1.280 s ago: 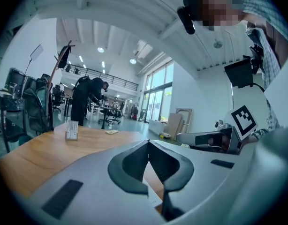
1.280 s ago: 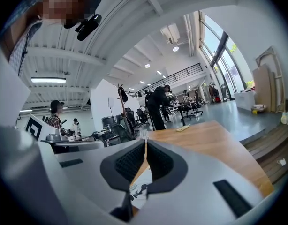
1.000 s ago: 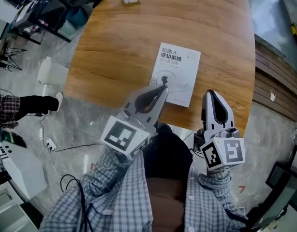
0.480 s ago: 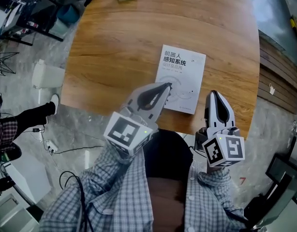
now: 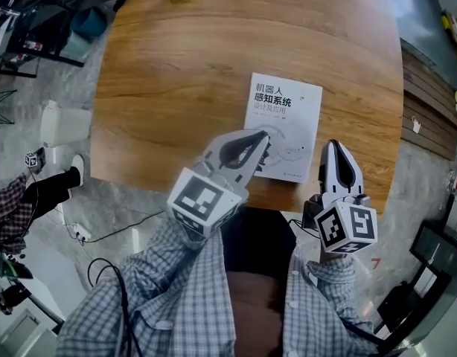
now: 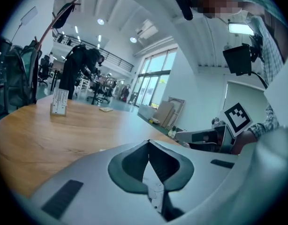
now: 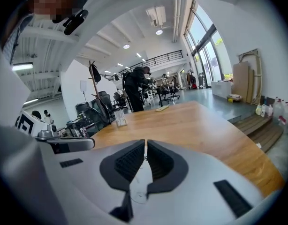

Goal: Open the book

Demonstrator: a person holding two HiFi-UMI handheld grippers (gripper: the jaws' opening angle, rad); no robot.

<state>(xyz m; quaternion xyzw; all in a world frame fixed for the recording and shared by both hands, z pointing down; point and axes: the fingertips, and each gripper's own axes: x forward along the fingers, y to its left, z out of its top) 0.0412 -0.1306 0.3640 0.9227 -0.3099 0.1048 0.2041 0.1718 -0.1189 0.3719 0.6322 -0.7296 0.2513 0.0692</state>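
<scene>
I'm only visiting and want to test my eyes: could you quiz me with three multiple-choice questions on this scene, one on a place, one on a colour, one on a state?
1. The book lies: A on the floor; B on the wooden table; C on a chair.
2. Its cover is mostly: A red; B black; C white.
3. The book is: A closed; B open flat; C standing upright.
Answers: 1 B, wood grain shows all round it; 2 C, white with dark print; 3 A, the front cover lies flat with the title showing.

Book [image 5: 286, 127] cover: "机器人 感知系统"
</scene>
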